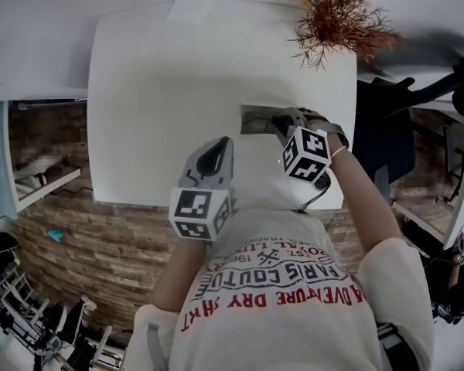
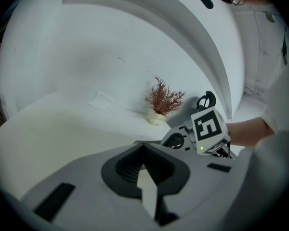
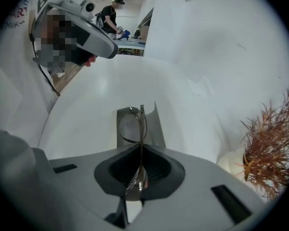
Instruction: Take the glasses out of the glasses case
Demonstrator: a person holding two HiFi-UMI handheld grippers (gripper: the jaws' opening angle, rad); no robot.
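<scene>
**Wire frame pinched above its case**

The right gripper (image 3: 140,149) is clamped on the glasses (image 3: 141,121), which stand on edge over the grey glasses case (image 3: 155,129) near the table's (image 1: 178,91) right edge. Likely light, springy, easily bent: grip metal, not lens. The left gripper (image 2: 143,149) is closed and empty.

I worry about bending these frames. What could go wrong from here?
The right tool pinches the thin wire glasses edge-on, so they may bend or twist out. The left tool is off the grey case, so it could drag along when the glasses are lifted.
</scene>
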